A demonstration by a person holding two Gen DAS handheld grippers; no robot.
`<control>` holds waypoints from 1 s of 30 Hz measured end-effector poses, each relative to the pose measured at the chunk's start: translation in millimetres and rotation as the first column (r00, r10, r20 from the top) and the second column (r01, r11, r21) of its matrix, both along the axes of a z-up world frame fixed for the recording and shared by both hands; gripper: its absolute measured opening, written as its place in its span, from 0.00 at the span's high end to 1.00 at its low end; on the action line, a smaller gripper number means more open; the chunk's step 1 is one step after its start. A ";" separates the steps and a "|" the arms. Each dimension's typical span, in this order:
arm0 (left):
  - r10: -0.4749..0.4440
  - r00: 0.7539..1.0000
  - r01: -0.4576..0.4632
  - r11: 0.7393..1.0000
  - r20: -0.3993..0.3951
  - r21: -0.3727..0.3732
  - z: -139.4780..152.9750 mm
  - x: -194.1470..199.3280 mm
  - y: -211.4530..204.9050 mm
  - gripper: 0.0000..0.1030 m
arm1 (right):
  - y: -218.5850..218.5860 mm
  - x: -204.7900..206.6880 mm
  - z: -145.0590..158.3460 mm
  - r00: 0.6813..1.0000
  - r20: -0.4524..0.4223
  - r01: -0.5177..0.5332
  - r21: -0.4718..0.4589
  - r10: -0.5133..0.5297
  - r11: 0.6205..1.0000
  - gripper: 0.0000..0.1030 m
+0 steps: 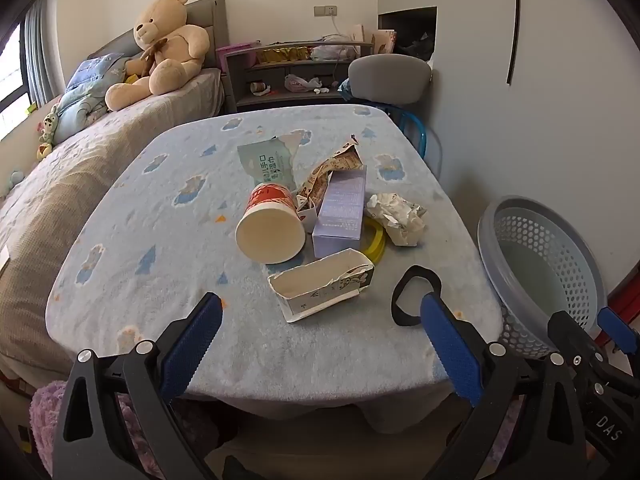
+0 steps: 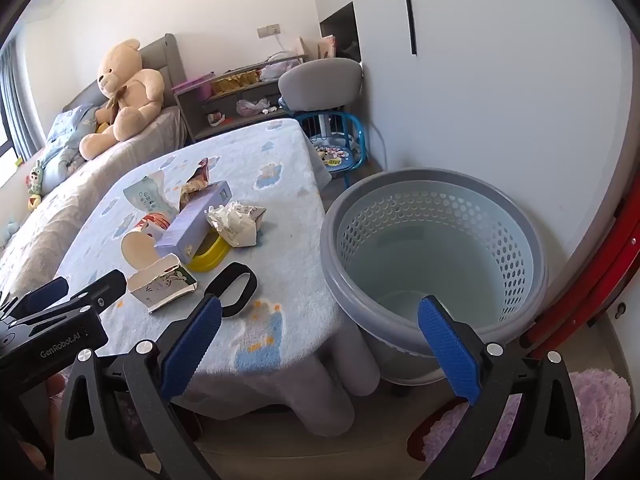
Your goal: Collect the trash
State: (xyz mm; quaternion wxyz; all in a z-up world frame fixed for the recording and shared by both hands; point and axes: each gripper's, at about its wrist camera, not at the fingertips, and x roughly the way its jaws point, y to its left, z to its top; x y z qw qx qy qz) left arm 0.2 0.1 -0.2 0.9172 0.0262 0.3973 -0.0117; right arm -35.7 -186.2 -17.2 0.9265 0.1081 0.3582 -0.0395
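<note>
Trash lies in a pile on a table with a blue cloth (image 1: 160, 232): a red and white paper cup (image 1: 270, 224) on its side, a purple box (image 1: 340, 210), a torn white carton (image 1: 324, 288), crumpled paper (image 1: 396, 218), a teal packet (image 1: 266, 162), a yellow ring (image 1: 376, 240) and a black band (image 1: 414, 294). My left gripper (image 1: 320, 340) is open and empty at the table's near edge, just short of the carton. My right gripper (image 2: 320, 340) is open and empty, between the table corner and a grey perforated basket (image 2: 436, 248). The basket also shows in the left wrist view (image 1: 540, 264).
A bed with a large teddy bear (image 1: 164, 48) lies to the left. A grey chair (image 1: 388, 76) and a shelf (image 1: 288, 72) stand behind the table. A small blue stool (image 2: 340, 148) stands beyond the basket. A white wall is on the right.
</note>
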 end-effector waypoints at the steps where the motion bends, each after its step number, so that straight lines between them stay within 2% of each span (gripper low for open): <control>1: 0.000 1.000 0.000 1.000 -0.002 -0.001 -0.1 0.1 0.0 0.08 | -0.1 0.0 -0.2 1.000 -0.002 0.000 0.000 0.000 1.000 0.06; 22: 0.007 1.000 -0.007 1.000 0.010 0.006 -6.4 -4.3 -4.3 0.08 | -4.1 -6.9 3.7 1.000 0.005 0.011 0.002 -0.011 1.000 0.06; 30: 0.010 1.000 -0.010 1.000 0.016 0.006 1.6 -9.7 0.9 0.08 | -4.2 -9.2 5.6 1.000 0.008 0.012 0.004 -0.012 1.000 0.06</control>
